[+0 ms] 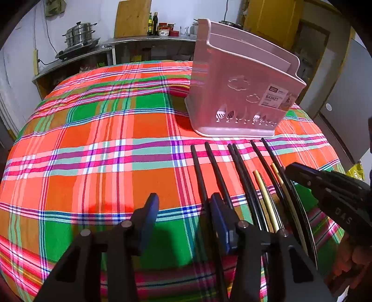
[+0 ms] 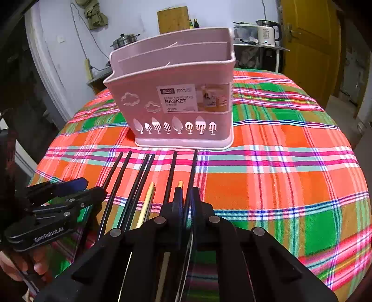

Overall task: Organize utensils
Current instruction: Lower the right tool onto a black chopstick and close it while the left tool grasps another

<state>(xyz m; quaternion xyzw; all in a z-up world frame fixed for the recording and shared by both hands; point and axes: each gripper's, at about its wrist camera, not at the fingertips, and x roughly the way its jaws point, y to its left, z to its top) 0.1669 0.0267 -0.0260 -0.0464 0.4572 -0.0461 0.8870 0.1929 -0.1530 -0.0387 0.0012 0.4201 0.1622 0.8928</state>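
— On the plaid tablecloth (image 2: 279, 176), what lies where?
— Pink chopstick basket (image 2: 176, 93) upright, mid-table. Black chopsticks (image 2: 139, 176) in a row just before it, two pale ones (image 2: 148, 197) among them.
— Right gripper (image 2: 187, 197)?
— Jaws nearly together, pinching the rightmost black chopstick (image 2: 193, 167), which runs between the pads.
— Left gripper (image 1: 183, 209)?
— Jaws half apart; the leftmost black chopstick (image 1: 197, 169) passes just beside the right pad. Contact: cannot tell.
— Obstructions?
— Neighbouring sticks crowd close. Behind: cutting board (image 2: 173, 19), steel pot (image 2: 124, 39), kettle (image 2: 267, 32), yellow door (image 2: 309, 46).
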